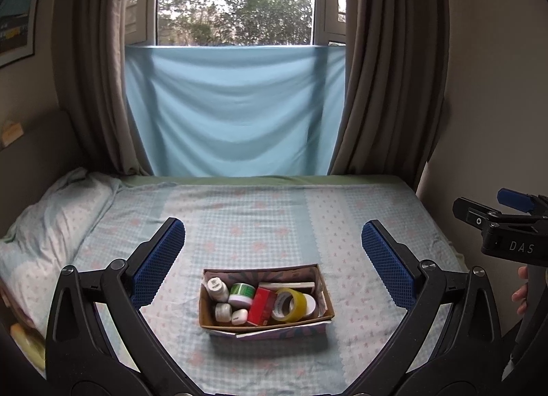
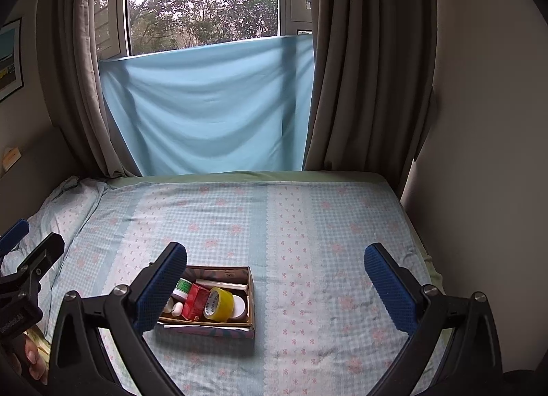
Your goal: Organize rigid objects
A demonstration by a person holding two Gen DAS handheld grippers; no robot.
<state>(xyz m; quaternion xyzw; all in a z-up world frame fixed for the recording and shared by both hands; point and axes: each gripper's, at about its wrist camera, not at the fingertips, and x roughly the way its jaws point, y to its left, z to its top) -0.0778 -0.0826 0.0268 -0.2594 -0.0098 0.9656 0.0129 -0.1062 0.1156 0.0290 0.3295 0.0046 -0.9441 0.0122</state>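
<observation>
White capitals "DAS" stand on the black body of my right tongs (image 1: 513,224), seen at the edge of the left wrist view. On the inner face of the yellow tape roll (image 2: 221,303) in the cardboard box (image 2: 205,329) on the bed, printed lettering reads partly as "IN CHINA". Labels on the red carton (image 2: 197,301) and the jars are too small to read

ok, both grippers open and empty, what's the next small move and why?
Probably lower the left gripper toward the box and line up on the tape roll. The box sits centred between its fingers, the roll stands topmost, and the right gripper is offset to the box's right.
</observation>
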